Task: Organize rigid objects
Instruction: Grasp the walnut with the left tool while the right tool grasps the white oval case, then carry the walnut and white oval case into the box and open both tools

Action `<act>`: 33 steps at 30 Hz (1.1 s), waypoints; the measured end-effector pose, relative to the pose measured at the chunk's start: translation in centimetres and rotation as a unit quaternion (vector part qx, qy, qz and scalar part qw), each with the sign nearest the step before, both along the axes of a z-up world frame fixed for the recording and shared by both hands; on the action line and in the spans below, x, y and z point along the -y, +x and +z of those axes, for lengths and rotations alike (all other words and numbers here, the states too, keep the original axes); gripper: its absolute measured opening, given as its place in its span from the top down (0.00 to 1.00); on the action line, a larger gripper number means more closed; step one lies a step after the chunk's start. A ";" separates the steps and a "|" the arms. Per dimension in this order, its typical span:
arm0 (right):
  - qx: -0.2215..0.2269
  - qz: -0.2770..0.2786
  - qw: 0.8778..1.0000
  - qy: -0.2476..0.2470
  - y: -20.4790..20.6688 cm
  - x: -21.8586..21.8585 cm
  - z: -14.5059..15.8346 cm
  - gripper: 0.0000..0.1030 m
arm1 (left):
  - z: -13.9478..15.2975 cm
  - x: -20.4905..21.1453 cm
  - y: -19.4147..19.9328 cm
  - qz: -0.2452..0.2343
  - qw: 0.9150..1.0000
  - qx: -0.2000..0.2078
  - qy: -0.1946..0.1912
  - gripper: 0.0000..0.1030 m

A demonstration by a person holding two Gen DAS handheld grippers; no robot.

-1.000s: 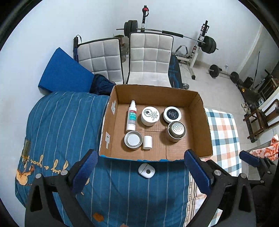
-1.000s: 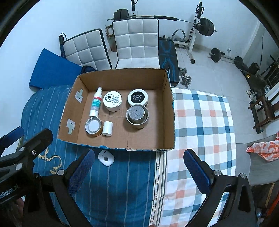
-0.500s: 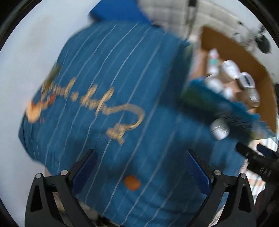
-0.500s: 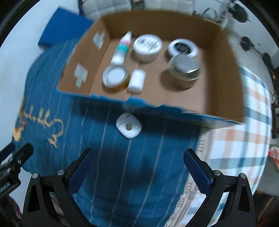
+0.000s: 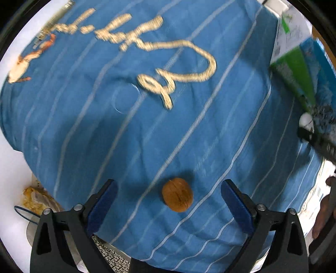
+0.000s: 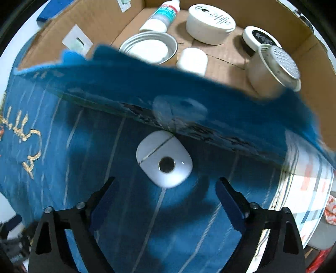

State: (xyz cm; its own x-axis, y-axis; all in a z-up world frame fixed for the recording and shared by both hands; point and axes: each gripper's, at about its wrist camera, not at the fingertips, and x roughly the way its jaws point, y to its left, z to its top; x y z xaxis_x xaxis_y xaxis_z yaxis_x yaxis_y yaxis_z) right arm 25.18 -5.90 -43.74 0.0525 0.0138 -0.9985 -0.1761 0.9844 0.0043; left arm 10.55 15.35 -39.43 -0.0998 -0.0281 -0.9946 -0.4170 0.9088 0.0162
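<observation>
Both claws wide open, empty: left gripper (image 5: 168,201) over walnut (image 5: 177,194), right gripper (image 6: 164,197) below white case (image 6: 164,158); risk, walnut rolling or case skidding toward box wall (image 6: 189,100) at 12 o'clock, contact probably none given blur.

a home, by the look of it: a blue striped bedspread (image 5: 147,126) with gold embroidered script covers the surface across both views, and a checked cloth (image 6: 310,189) lies at the right edge. a cardboard box (image 6: 310,61) at the top holds household jars and a spray bottle (image 6: 161,16).
</observation>
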 end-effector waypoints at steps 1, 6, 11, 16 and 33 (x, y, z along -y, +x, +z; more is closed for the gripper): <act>0.001 -0.001 1.000 -0.002 0.1 -0.2 -0.4 0.18 | -0.7 0.2 0.0 -0.004 1.000 -0.007 -0.006 0.25; 0.020 -0.005 1.000 -0.012 0.1 -1.1 -1.2 0.39 | -2.7 1.7 -0.2 -0.027 0.999 -0.034 -0.006 0.66; 0.015 -0.013 1.000 -0.014 -0.7 -0.6 -1.3 0.43 | -2.1 4.3 1.0 -0.052 0.998 -0.018 -0.016 0.70; -0.015 -0.034 0.999 -0.011 -3.4 2.7 -1.6 0.44 | -1.2 8.7 2.7 -0.096 0.995 0.003 -0.040 0.70; -0.015 -0.173 0.985 0.023 -12.7 16.6 1.4 0.43 | 3.4 23.4 3.9 -0.246 0.966 0.043 -0.071 0.71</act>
